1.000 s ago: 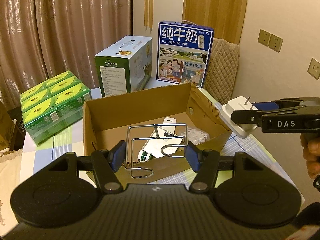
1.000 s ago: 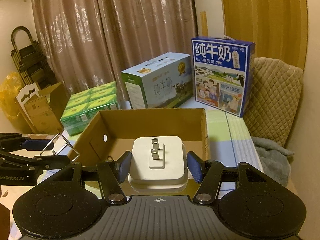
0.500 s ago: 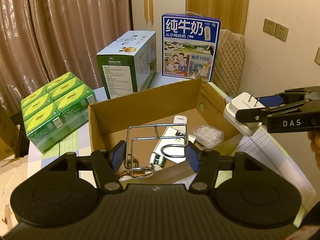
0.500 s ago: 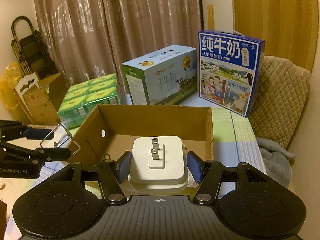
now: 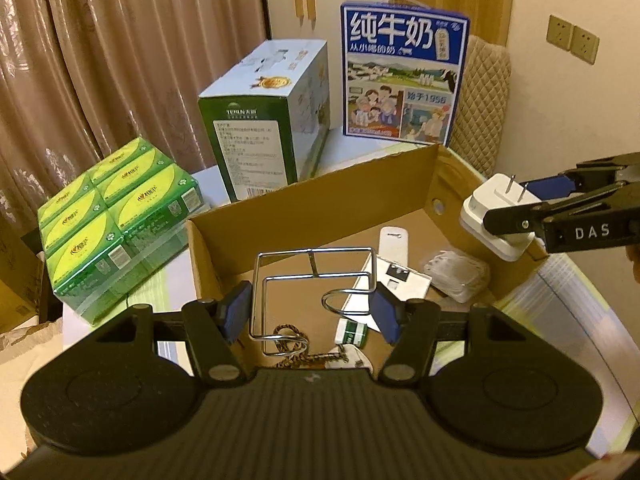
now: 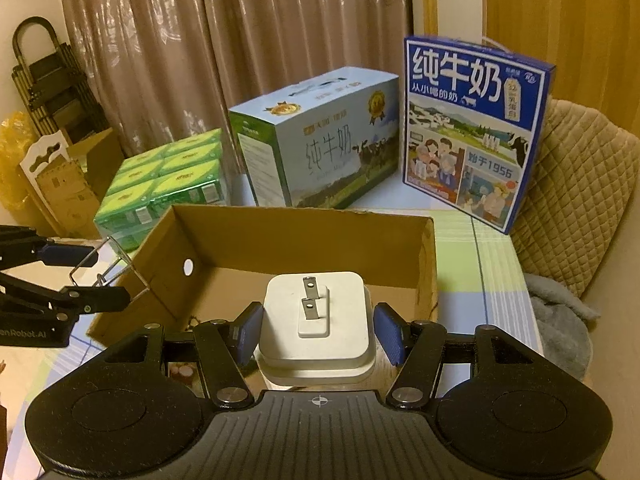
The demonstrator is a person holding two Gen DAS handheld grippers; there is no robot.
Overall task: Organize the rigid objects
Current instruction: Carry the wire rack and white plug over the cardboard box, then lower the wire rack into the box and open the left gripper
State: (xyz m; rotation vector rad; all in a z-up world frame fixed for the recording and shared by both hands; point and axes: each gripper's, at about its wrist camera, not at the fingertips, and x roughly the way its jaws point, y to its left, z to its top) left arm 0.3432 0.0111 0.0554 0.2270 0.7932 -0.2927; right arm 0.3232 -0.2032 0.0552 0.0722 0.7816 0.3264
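While gripped, charger (image 6: 318, 316) prongs face up | left claw (image 5: 314, 312) clamps wire rack (image 5: 316, 280)

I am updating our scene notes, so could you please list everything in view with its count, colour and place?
cardboard box: one, brown, open, table centre
white remote: one, inside box
bagged white item: one, inside box, right
blue milk carton: one, upright behind box
pale blue milk case: one, behind box
green carton pack: one, left of box
quilted chair: one, beige, right
curtain: brown, behind
wire rack: one, silver, in left tool
plug adapter: one, white, in right tool
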